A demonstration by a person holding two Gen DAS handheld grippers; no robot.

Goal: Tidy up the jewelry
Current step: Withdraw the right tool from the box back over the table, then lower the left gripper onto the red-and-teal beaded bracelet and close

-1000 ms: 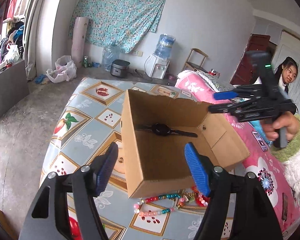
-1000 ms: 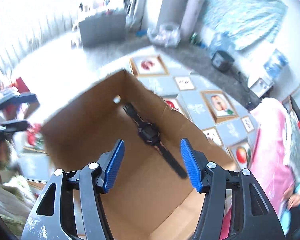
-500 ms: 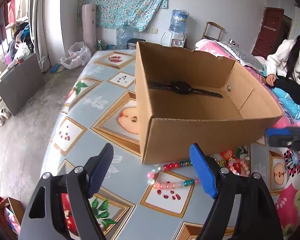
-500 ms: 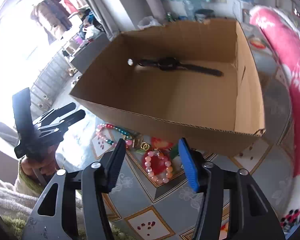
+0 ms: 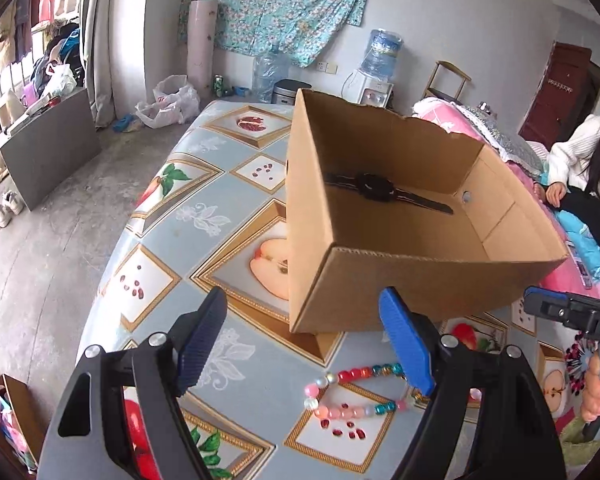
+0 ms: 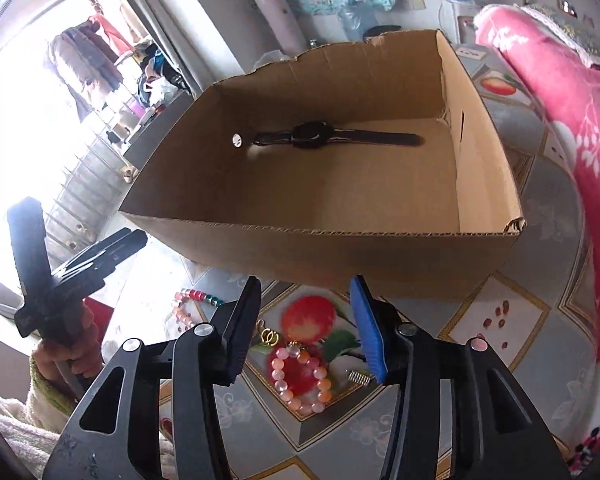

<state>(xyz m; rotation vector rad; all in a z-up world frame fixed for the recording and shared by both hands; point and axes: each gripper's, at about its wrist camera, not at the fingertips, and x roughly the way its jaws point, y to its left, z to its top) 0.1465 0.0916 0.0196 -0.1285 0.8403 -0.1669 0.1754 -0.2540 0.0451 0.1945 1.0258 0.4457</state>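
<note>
Right gripper point(image 6: 306, 326) w/ jaws opening, empty, over pink bead bracelet point(image 6: 300, 378) at 6 o'clock of cardboard box point(image 6: 340, 252), prob. next pick; left gripper point(image 5: 304, 344) spread, empty.

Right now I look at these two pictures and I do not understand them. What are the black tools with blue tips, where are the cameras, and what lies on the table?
There is no robot here. A person holds one hand tool in each hand, and each tool has two fingers with blue pads. A wide-angle camera sits on each tool and looks forward along its fingers.

The left view shows the left gripper, open and empty, above a multicoloured bead bracelet. The right view shows the right gripper; its jaws are opening with nothing between them. Below it lie a pink bead bracelet, a small gold piece and a small metal spring.

All lie on a table with a fruit-pattern cloth. The cardboard box behind them holds a black watch.
</note>
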